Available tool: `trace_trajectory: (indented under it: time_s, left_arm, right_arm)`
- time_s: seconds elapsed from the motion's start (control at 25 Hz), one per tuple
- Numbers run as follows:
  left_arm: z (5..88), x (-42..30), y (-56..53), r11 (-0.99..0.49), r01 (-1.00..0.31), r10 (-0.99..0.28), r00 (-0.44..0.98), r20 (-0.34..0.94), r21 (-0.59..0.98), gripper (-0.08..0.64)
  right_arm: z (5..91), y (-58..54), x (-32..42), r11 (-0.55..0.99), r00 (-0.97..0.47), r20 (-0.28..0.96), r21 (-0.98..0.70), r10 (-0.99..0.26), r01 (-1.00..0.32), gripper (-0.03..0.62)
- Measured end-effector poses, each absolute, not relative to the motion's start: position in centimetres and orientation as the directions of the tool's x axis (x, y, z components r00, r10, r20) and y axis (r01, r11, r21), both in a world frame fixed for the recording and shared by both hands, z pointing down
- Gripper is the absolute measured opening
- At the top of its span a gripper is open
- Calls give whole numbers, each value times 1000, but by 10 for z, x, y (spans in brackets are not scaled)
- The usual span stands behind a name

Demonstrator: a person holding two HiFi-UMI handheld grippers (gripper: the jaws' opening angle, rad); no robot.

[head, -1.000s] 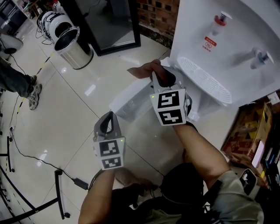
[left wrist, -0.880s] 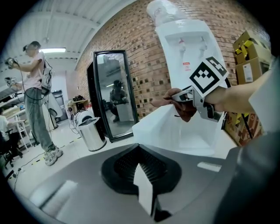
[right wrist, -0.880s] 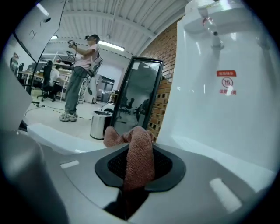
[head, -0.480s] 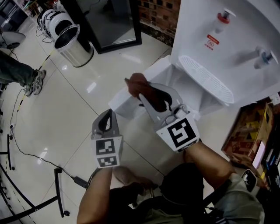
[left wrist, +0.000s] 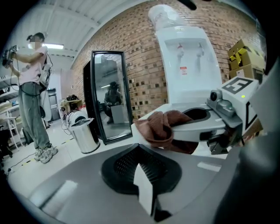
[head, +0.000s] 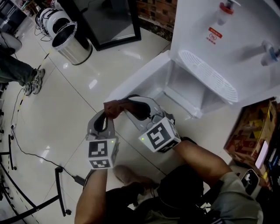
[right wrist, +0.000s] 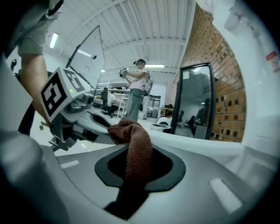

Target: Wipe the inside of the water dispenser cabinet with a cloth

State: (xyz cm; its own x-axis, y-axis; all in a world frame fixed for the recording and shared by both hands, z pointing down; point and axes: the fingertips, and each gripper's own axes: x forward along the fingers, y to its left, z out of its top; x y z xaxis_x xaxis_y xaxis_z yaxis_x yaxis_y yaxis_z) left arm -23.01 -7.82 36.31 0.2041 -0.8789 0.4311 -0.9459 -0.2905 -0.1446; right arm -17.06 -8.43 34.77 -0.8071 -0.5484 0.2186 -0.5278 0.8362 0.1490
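Right tool (head: 124, 106) grips the brown cloth (head: 112, 108) at centre frame, outside the open cabinet (head: 176, 83) at upper right; left tool (head: 104, 119) closed and empty; no wiping seems under way.

We read no words or numbers. A small red-and-white label (head: 215, 33) sits on the water dispenser (head: 245, 39) below the red tap (head: 226, 6), its print too small. The cubes on the left gripper (head: 106, 117) and right gripper (head: 127, 105) bear square black-and-white markers.

Rough brown cloth (head: 114, 107), smooth white plastic water dispenser (head: 197, 26).
Glossy pale floor tiles (head: 57, 109); shiny round metal bin (head: 72, 48); rough brick wall (head: 153, 13).
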Motion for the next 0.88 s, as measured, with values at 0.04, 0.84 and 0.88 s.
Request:
trace_trajectory:
  time_s: [0.04, 0.84, 0.88]
  left_arm:
    - [363, -231, -79, -290, -946, -879, 205, 431, -142, -31]
    - [362, -235, -83, -265, -953, -887, 182, 424, -145, -31]
    - [361, -235, -83, -265, -954, -887, 184, 423, -142, -31]
  right_arm:
    - [349, -98, -157, 800, -773, 207, 127, -600, -587, 98]
    - [374, -118, -101, 726, -702, 208, 64, -681, -685, 97]
    - [377, -98, -125, 796, -768, 222, 76, -600, -600, 97]
